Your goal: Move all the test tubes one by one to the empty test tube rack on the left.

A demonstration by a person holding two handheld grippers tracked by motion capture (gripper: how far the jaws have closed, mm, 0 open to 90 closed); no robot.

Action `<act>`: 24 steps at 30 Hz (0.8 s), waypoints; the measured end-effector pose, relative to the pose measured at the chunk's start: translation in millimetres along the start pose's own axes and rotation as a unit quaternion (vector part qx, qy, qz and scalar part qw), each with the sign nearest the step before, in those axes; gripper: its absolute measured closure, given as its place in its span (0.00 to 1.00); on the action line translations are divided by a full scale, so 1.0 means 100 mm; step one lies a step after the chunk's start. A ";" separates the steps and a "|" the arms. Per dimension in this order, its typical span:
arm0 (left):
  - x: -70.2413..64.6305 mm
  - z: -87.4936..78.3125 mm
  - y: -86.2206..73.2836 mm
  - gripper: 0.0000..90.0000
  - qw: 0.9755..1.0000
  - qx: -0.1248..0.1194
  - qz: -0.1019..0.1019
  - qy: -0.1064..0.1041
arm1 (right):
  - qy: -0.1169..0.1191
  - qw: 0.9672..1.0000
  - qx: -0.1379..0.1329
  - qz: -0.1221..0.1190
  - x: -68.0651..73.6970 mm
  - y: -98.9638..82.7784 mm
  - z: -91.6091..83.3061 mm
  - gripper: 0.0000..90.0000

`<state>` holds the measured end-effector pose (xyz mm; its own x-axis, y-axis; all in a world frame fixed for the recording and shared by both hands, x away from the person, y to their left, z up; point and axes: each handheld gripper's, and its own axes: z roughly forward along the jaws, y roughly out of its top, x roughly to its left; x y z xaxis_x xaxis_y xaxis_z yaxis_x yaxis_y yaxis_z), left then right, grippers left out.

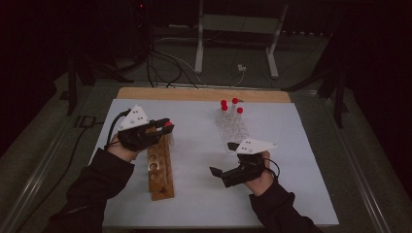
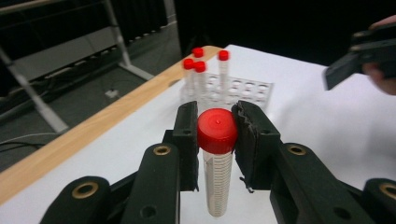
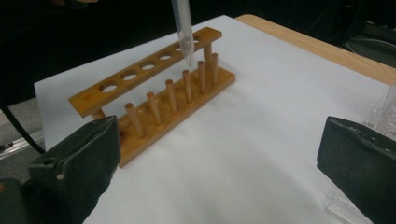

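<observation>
Plastic is what my left claw (image 2: 215,128) is dealing with: a light, stiff, clear tube (image 2: 217,179) with printed graduations, a tapered tip and a red screw cap (image 2: 217,130). My jaws are clamped on it right at the cap, one pad on each side, and the body hangs straight down below them. I judge the smooth wall slippery and the ribbed cap the surer place to hold, though a grip that high lets the long body swing, so the tip will need a slow, steady aim. From the high view the tube sits at about nine o'clock on the surface (image 1: 204,194), over the far end of the wooden rack (image 1: 160,167); the right gripper view shows its tip (image 3: 187,52) poised at the rack's farthest hole, whether just above or already inside I cannot tell. The wooden rack is a strip of round holes over a base with a row of pegs, and the holes I can see stand empty. At roughly one o'clock a clear plastic rack (image 1: 232,127) holds four more red-capped tubes (image 1: 229,106) upright at its far end, its nearer cells bare. My right claw (image 1: 224,158) rests near five o'clock with its jaws spread wide and nothing between them.
</observation>
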<state>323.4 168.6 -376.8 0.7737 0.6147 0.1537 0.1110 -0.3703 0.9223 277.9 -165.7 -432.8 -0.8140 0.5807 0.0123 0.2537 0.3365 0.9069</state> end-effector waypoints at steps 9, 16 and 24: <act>0.23 -0.12 0.00 0.80 0.999 -0.005 -0.014 0.038 | -0.003 1.000 -0.014 0.001 -0.03 0.01 -0.07 0.00; 0.40 -0.18 -0.04 0.80 0.997 -0.009 -0.031 0.068 | -0.002 1.000 -0.014 -0.003 -0.03 -0.01 -0.06 0.00; 0.56 -0.13 -0.18 0.80 0.994 -0.002 -0.052 0.091 | -0.001 1.000 -0.015 -0.005 -0.03 -0.02 -0.07 0.00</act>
<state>356.6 218.4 -379.8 0.6325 0.7655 0.1182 0.1814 -0.2947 0.9382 276.5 -173.0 -431.7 -0.8153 0.5790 0.0021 0.2296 0.3200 0.9192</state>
